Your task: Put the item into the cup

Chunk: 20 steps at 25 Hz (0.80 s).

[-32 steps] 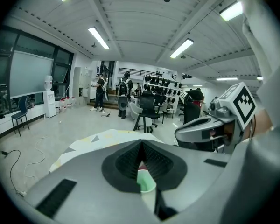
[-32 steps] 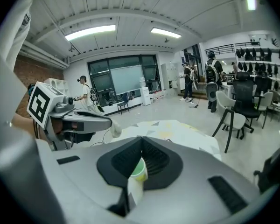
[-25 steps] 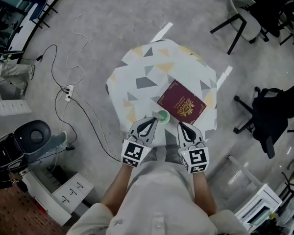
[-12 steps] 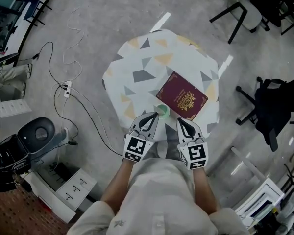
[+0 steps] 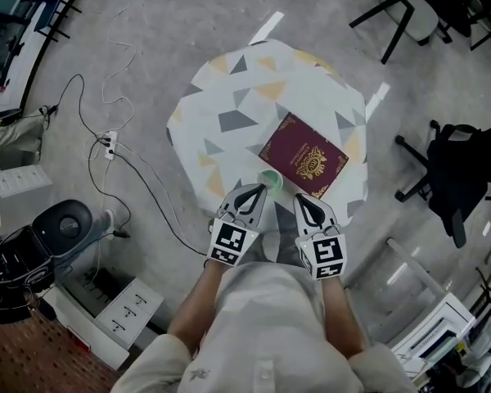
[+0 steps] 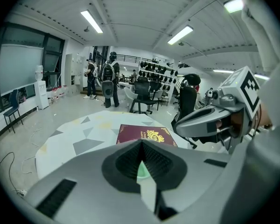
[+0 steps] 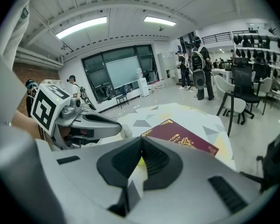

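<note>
A small green cup (image 5: 270, 178) stands near the table's near edge, beside a maroon passport booklet (image 5: 304, 155) that lies flat on the patterned table (image 5: 229, 97). My left gripper (image 5: 259, 189) is shut and empty, with its tip just short of the cup. In the left gripper view the cup (image 6: 142, 171) shows as a green sliver behind the closed left gripper (image 6: 141, 142), and the booklet (image 6: 146, 134) lies beyond. My right gripper (image 5: 299, 199) is shut and empty, just short of the booklet's near corner. The booklet (image 7: 179, 135) lies ahead of the right gripper (image 7: 141, 139).
Black office chairs (image 5: 454, 178) stand to the right of the table. Cables and a power strip (image 5: 108, 144) lie on the floor at the left, near a round grey bin (image 5: 61, 223). People (image 6: 107, 78) stand far back in the room.
Both grippers stay shut side by side at the table's near edge. The head view has drifted slightly; nothing was taken hold of or let go.
</note>
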Tool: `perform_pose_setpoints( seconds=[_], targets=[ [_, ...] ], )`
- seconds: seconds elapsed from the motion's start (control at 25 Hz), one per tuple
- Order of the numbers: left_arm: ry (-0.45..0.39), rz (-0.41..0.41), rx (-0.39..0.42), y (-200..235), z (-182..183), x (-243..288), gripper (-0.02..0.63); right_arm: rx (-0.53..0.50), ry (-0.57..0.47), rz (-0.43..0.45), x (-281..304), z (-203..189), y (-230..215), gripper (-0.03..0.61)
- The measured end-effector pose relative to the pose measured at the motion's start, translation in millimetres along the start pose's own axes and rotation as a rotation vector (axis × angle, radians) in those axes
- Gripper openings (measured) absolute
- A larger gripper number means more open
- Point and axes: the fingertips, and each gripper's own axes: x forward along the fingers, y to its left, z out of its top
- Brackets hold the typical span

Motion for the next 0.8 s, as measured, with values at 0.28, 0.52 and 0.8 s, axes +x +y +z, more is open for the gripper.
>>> perform_pose_setpoints(
  seconds=[0.28,0.52,0.8],
  targets=[
    [0.045,-0.013,0.012,-4,-13,12,0.011,0.008,0.015,0.001,3,-9,-1,0.008],
    [0.082,-0.028,0.01,-8,-24,23,0.011,0.013,0.024,-0.001,2,-13,-5,0.007],
    [0.146,-0.012,0.009,-6,-40,32,0.011,0.018,0.03,-0.002,2,-16,-9,0.008]
  ],
)
